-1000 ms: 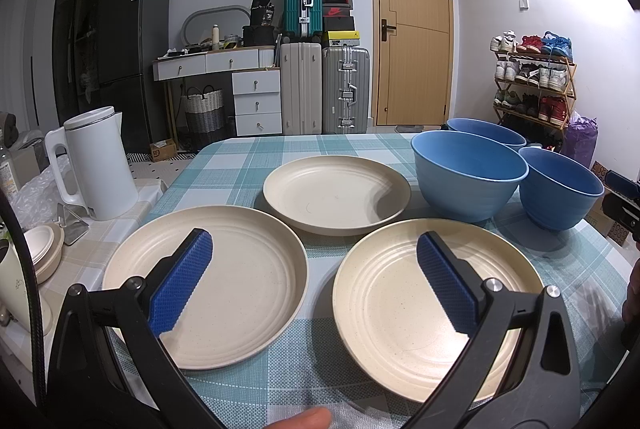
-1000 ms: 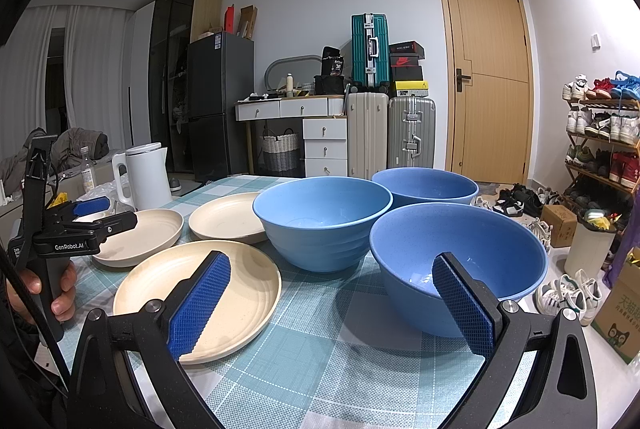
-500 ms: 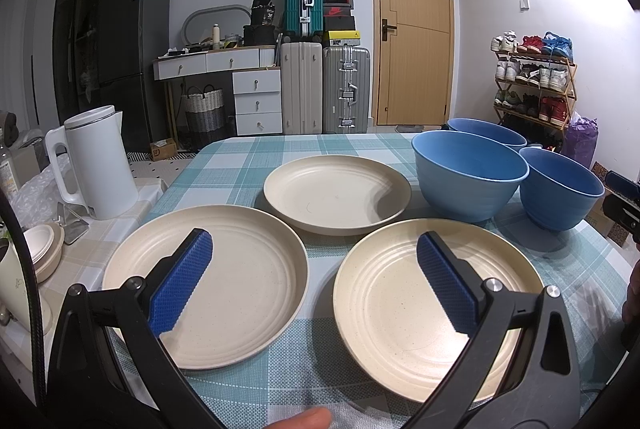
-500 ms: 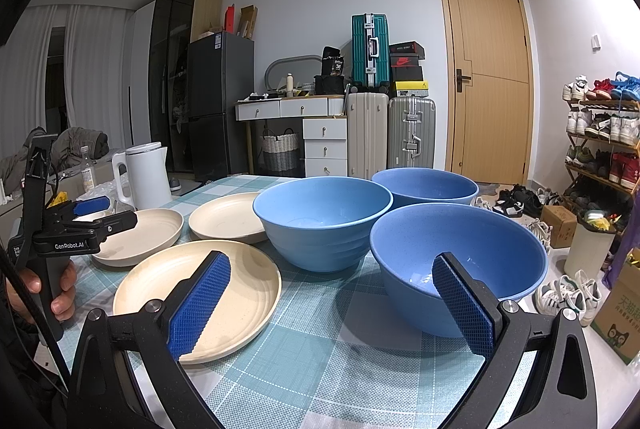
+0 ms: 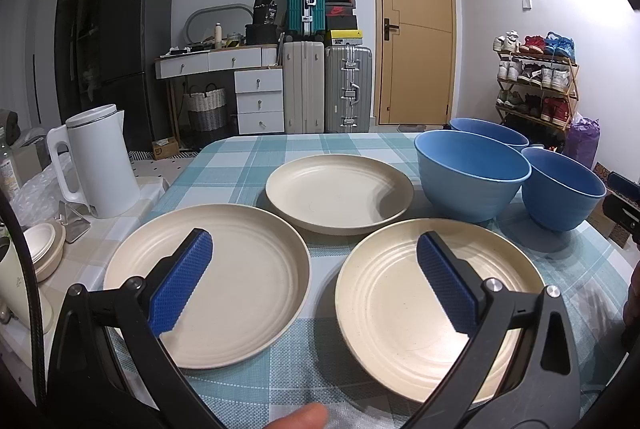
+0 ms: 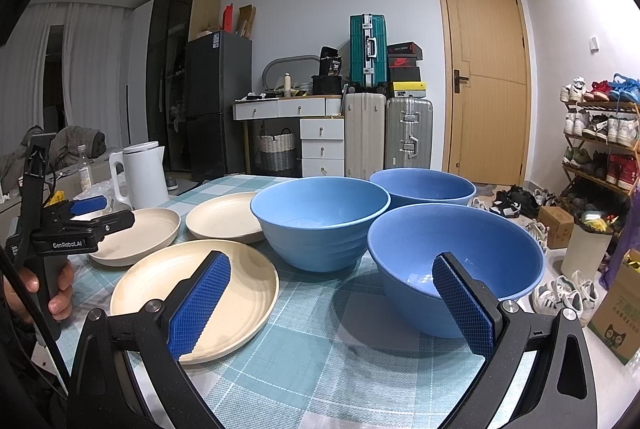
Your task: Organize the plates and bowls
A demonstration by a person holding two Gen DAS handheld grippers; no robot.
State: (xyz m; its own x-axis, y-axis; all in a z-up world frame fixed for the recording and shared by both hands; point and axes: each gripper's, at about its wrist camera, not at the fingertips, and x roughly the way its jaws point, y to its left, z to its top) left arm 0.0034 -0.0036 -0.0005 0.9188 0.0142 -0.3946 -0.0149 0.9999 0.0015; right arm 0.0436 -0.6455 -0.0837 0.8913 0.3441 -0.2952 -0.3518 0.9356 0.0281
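Three cream plates lie on the checked tablecloth: a near-left plate [image 5: 224, 281], a near-right plate [image 5: 392, 309] and a far plate [image 5: 340, 191]. Three blue bowls stand to their right: a middle bowl [image 5: 470, 175], a far bowl [image 5: 490, 135] and a near bowl [image 5: 562, 195]. My left gripper [image 5: 316, 285] hangs open above the gap between the two near plates, holding nothing. My right gripper [image 6: 332, 305] is open and empty, low over the cloth between the near-right plate [image 6: 236, 285] and the near bowl [image 6: 460, 261]. The left gripper [image 6: 86, 211] also shows in the right wrist view, held by a hand.
A white kettle [image 5: 98, 163] stands on a side surface left of the table, with small lidded containers [image 5: 42, 249] nearby. A shoe rack [image 5: 536, 77] and cardboard boxes [image 6: 618, 313] sit right of the table. Suitcases and drawers line the far wall.
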